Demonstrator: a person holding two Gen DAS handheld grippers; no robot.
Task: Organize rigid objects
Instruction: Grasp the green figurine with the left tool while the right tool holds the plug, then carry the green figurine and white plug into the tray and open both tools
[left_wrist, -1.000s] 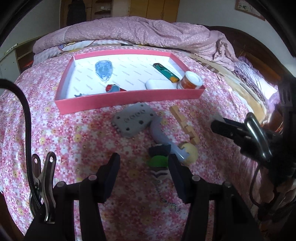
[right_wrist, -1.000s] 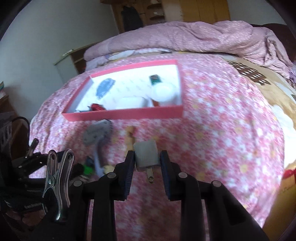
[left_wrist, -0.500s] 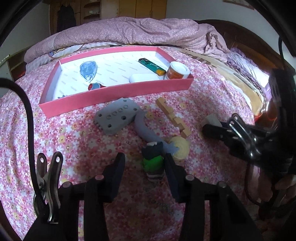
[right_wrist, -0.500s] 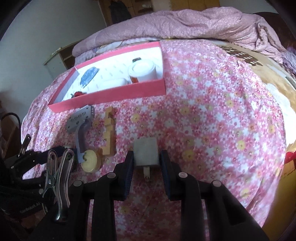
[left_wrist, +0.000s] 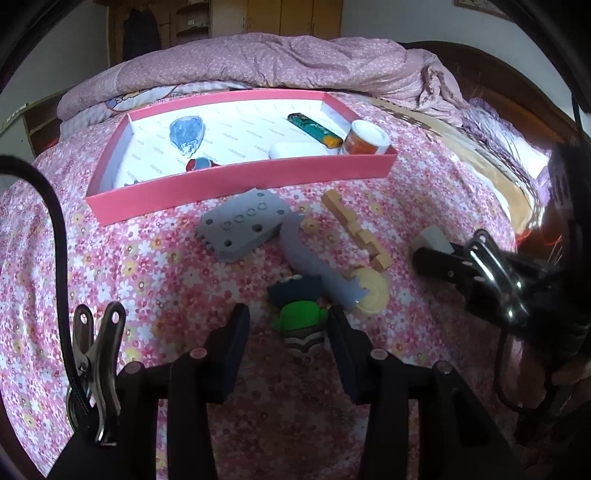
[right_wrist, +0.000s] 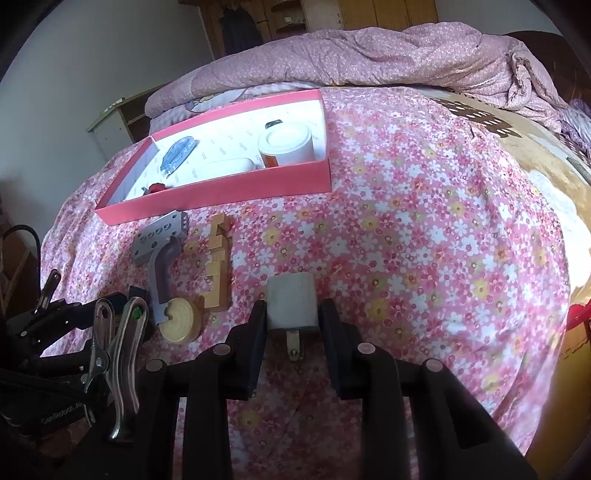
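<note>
**Rigid objects held in both tongs near the pink tray**

Rigid objects are spread over a flowered bedspread (right_wrist: 424, 221), and a pink tray (left_wrist: 240, 182) is seen at the far side. Inside it, from left to right, a blue transparent piece (left_wrist: 186, 134), a white case (left_wrist: 295, 149), a lighter (left_wrist: 314, 129) and a white-lidded jar (left_wrist: 365, 138) are found. Near the tray a grey perforated block (left_wrist: 243, 229), a grey curved handle (left_wrist: 310, 266), a wooden notched stick (left_wrist: 356, 230) and a wooden disc (left_wrist: 371, 290) are laid.

A green and dark toy figure (left_wrist: 301, 317) sits between the fingers of the left tongs (left_wrist: 288, 325); only the right pad is seen against it, and a gap shows at the left. At the right, a grey plug adapter (right_wrist: 291, 304) is clamped by the narrowly parted right tongs (right_wrist: 291, 321).
</note>
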